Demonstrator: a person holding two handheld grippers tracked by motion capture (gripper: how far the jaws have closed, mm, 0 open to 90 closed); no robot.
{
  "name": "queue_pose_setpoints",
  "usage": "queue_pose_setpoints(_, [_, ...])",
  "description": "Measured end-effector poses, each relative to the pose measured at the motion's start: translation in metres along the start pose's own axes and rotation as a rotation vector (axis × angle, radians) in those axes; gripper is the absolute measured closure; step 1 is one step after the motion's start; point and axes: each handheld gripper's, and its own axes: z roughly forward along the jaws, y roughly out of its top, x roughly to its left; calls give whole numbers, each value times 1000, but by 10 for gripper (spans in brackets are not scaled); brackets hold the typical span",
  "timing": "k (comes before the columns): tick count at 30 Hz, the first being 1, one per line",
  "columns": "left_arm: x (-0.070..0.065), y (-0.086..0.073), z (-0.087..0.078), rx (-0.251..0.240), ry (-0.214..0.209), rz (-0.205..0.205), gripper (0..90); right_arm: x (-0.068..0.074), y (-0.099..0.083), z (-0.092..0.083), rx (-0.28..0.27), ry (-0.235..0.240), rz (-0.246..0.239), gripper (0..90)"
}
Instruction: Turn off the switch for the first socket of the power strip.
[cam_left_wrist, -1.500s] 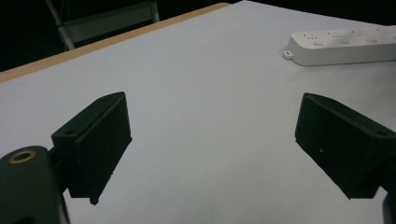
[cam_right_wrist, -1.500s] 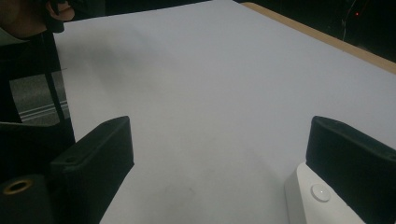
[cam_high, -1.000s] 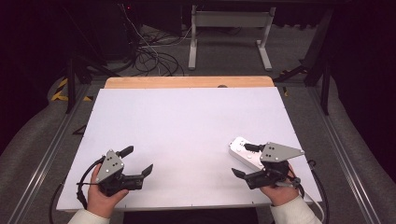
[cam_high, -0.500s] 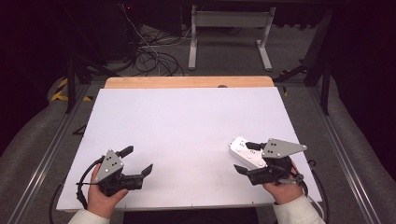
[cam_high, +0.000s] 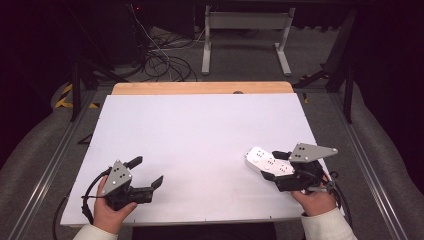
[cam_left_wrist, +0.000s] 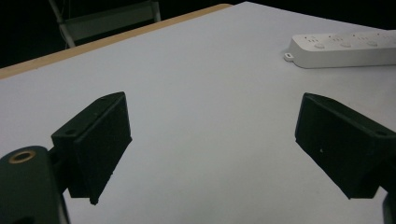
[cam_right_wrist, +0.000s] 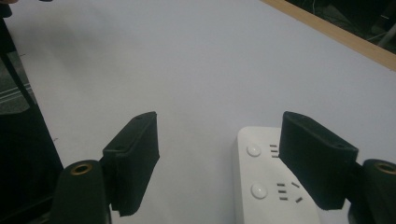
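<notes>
The right tongs (cam_high: 278, 169), black two-jaw tongs held in the person's right hand (cam_high: 314, 201), are spread wide with nothing gripped, and the white plastic power strip with round buttons and slotted sockets (cam_high: 269, 163) lies flat on the bench partly between the jaws; in the right gripper view one jaw stands over the strip's outer edge while the other hangs clear above bare surface. The left tongs (cam_high: 146, 172), in the left hand (cam_high: 111, 214), are likewise spread wide and empty, low over the white rectangular bench (cam_high: 200, 135) with its pale wooden far edge, well apart from the strip, which lies ahead and off to their right side.
</notes>
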Motion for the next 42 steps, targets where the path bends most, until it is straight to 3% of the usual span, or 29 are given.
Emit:
queue_pose_setpoints(6, [1,0,0,5,3,7,109,-6,-3,-8,30,-29,22,391])
queue_pose_setpoints(10, [1,0,0,5,4,4,110,-10,-5,-11,76,-60,32,545])
queue_pose_setpoints(12, [1,0,0,5,5,5,110,-10,-6,-11,83,-66,35,578])
queue_pose_setpoints(17, [1,0,0,4,6,5,110,-13,-9,-12,132,-101,49,790])
queue_pose_setpoints(18, [1,0,0,5,6,6,111,-14,-10,-14,151,-113,51,885])
queue_pose_setpoints(26, [1,0,-1,5,7,3,112,-18,-12,-19,179,-135,62,900])
queue_pose_setpoints(34, [1,0,-1,4,9,-1,113,-20,-13,-20,221,-127,74,900])
queue_pose_setpoints(39, [1,0,-1,6,10,4,113,-26,-17,-19,317,-130,98,900])
queue_pose_setpoints(42, [1,0,-1,7,10,5,113,-28,-18,-18,342,-127,105,900])
